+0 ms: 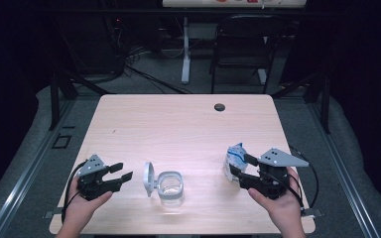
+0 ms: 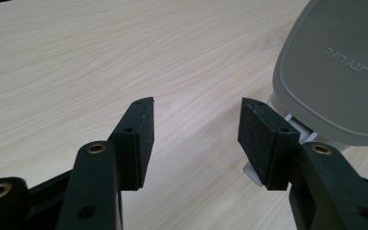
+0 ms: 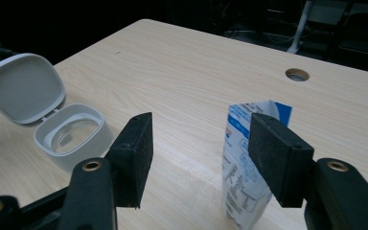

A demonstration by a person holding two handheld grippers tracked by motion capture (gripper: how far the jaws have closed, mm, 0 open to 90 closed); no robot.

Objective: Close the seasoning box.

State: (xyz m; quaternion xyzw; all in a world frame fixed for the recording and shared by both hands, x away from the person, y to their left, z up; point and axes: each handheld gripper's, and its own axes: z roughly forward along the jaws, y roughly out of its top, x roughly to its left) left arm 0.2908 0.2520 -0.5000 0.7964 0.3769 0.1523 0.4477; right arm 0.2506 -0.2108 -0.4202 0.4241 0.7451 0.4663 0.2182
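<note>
A dim room with a dark folding chair (image 1: 242, 44) and cables at the top of the high view frames a pale wood-grain surface (image 1: 178, 129) with a round grommet hole (image 1: 220, 107) toward its upper right.

At the lower middle of that view sits a small white container (image 1: 170, 187) with a clear inside, its hinged lid (image 1: 149, 178) standing open on its left side. Right of it, well apart, a blue-and-white pouch (image 1: 234, 159) stands upright.

The right hand-held gripper (image 1: 239, 166), at the lower right, has its jaws wide on either side of the pouch; in the right gripper view the pouch (image 3: 247, 158) stands partly behind the right-hand pad, and whether that pad touches it I cannot tell. The left hand-held gripper (image 1: 121, 172), at the lower left, is spread wide and empty, just beside the lid.

The step in hand looks like taking up the pouch. The next move would call for closing squarely on its soft body without crushing or tipping it, then carrying it toward the open container.

The lid (image 2: 335, 72) carries embossed letters, upside down in the left gripper view, reading "QUALITYLIFE". The pouch's print is too small to read.
</note>
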